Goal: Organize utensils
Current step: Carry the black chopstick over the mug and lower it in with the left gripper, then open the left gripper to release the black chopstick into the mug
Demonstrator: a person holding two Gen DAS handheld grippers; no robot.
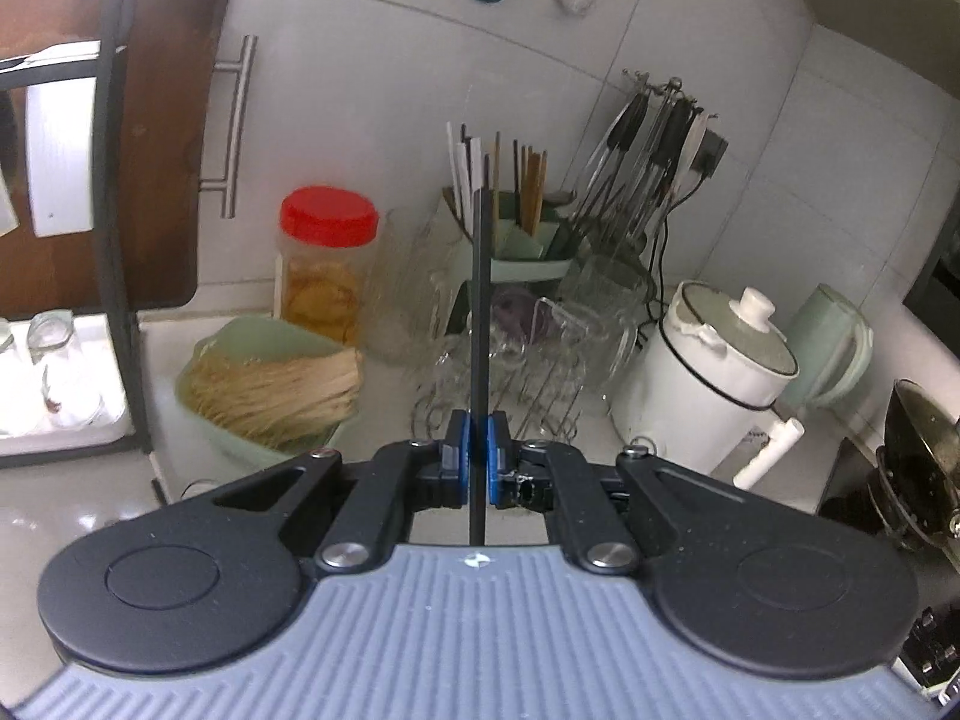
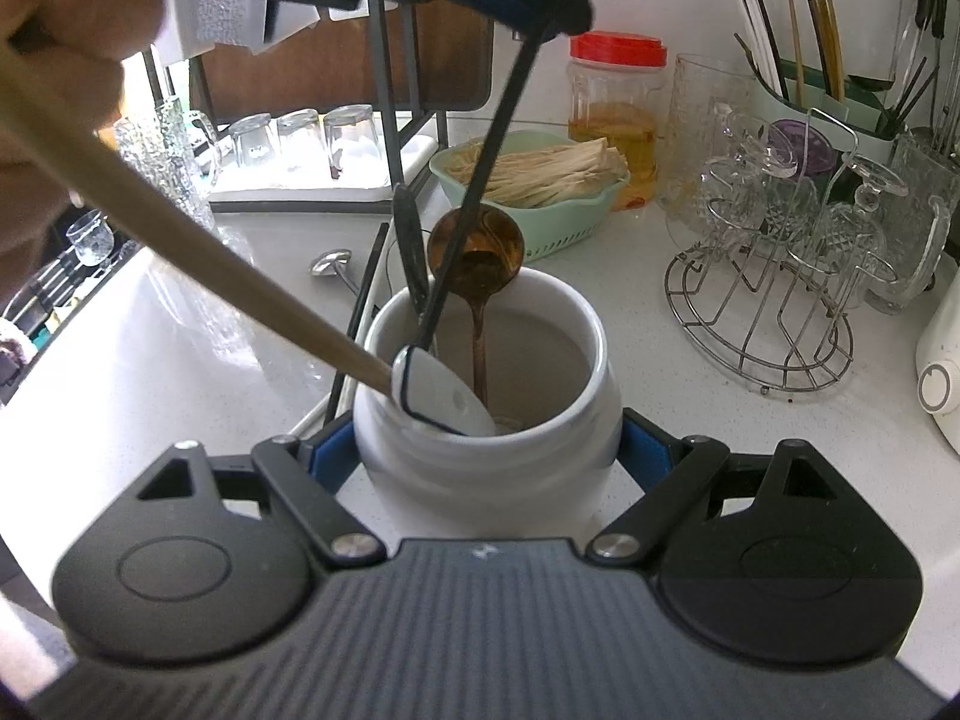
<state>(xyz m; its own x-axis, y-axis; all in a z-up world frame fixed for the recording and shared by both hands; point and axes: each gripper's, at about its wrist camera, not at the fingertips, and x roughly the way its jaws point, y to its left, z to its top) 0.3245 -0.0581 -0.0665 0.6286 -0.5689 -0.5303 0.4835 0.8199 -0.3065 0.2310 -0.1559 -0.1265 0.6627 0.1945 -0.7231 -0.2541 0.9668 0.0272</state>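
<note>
Blue-padded jaws of the left gripper (image 1: 474, 462) are closed on a thin black chopstick (image 1: 480, 324), whose far end dips into the white ceramic jar (image 2: 486, 462). The right gripper (image 2: 489, 456) spreads wide, its pads clasping that jar's sides. Inside stand a brown wooden spoon (image 2: 477, 252), a white-bowled spoon with a wooden handle (image 2: 438, 393) and a dark utensil (image 2: 411, 252). Behind, a green basket (image 2: 540, 222) holds pale noodles; a green caddy (image 1: 516, 246) holds chopsticks.

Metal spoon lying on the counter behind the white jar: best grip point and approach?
Grip the metal spoon on its thin straight handle, coming from above with the fingers across it. It lies flat on the counter, bowl end to the left; the handle runs toward the white jar, so stay near the bowl.
</note>
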